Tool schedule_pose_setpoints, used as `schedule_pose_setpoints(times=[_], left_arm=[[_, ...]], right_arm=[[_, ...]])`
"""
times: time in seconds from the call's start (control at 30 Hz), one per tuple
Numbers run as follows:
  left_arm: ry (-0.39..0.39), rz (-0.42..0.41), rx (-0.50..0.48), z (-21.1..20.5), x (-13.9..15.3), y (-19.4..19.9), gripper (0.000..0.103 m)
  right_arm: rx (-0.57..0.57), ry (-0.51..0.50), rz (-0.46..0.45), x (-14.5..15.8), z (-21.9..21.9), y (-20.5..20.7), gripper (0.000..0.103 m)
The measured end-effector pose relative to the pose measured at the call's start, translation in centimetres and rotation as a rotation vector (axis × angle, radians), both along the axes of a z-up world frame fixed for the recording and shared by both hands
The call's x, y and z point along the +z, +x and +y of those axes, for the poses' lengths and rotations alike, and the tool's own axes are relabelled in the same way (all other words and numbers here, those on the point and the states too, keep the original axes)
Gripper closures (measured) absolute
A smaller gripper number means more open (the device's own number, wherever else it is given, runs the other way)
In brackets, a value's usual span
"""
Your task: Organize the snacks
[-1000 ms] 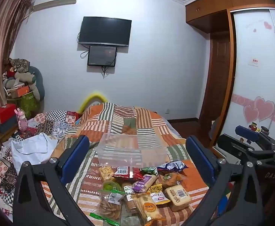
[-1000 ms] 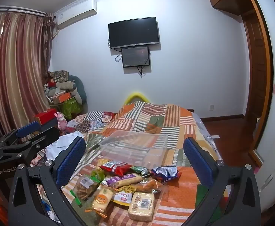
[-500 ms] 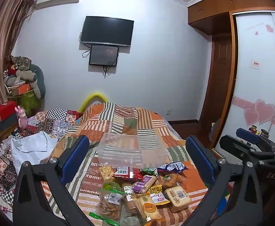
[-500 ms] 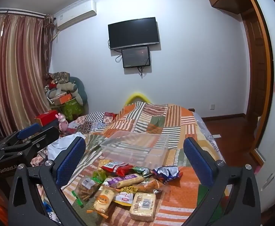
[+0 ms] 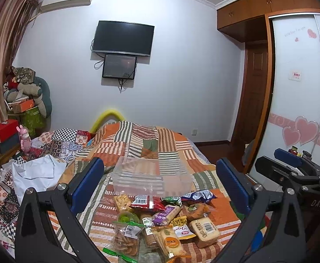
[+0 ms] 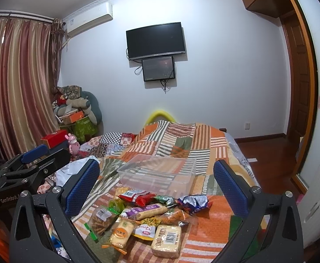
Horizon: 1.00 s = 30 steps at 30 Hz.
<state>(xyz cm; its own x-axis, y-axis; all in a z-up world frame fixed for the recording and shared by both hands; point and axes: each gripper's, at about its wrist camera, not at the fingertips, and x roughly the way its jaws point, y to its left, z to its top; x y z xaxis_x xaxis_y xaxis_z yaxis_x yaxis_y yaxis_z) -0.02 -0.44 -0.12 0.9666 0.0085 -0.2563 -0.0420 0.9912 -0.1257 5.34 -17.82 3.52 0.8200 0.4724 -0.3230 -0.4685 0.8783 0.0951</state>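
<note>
A pile of several snack packets [image 5: 160,221] lies on the striped quilt of the bed; it also shows in the right wrist view [image 6: 146,217]. Behind the pile stands an empty clear plastic box [image 5: 152,178], which shows in the right wrist view too [image 6: 157,175]. My left gripper [image 5: 159,183] is open and empty, held above the near end of the bed. My right gripper [image 6: 156,183] is open and empty beside it; it shows at the right of the left wrist view [image 5: 291,168]. The left gripper shows at the left of the right wrist view [image 6: 35,164].
White cloth [image 5: 36,175] and patterned bedding lie on the bed's left side. Boxes and stuffed toys [image 5: 22,105] are stacked in the left corner. A wardrobe [image 5: 298,109] stands on the right. A wooden floor [image 6: 263,151] runs along the bed's right side.
Both views have shifted slightly; the snacks and box sit a little higher and farther in frame. Both grippers stay open and empty. Nothing on the bed has moved.
</note>
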Motion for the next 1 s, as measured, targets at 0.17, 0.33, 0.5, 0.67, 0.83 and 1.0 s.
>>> schedule_pose_setpoints(times=[0.17, 0.33, 0.5, 0.67, 0.83, 1.0], left_arm=[[-0.002, 0.001, -0.002, 0.01, 0.04, -0.05, 0.000], [-0.002, 0.001, -0.003, 0.04, 0.06, -0.05, 0.000], [-0.003, 0.003, -0.004, 0.12, 0.02, -0.01, 0.000], [-0.002, 0.005, -0.005, 0.03, -0.05, 0.00, 0.000], [-0.002, 0.005, -0.004, 0.10, -0.05, 0.03, 0.000], [-0.001, 0.005, -0.004, 0.10, -0.07, 0.07, 0.000]], right_arm=[[0.002, 0.002, 0.003, -0.06, -0.01, 0.02, 0.000], [0.002, 0.003, 0.003, -0.06, 0.00, 0.03, 0.000], [0.002, 0.002, 0.003, -0.02, 0.03, 0.00, 0.000], [0.001, 0.002, 0.003, -0.03, 0.05, -0.06, 0.000], [0.001, 0.002, 0.003, -0.06, 0.02, -0.06, 0.000], [0.002, 0.002, 0.003, -0.04, 0.06, -0.12, 0.000]])
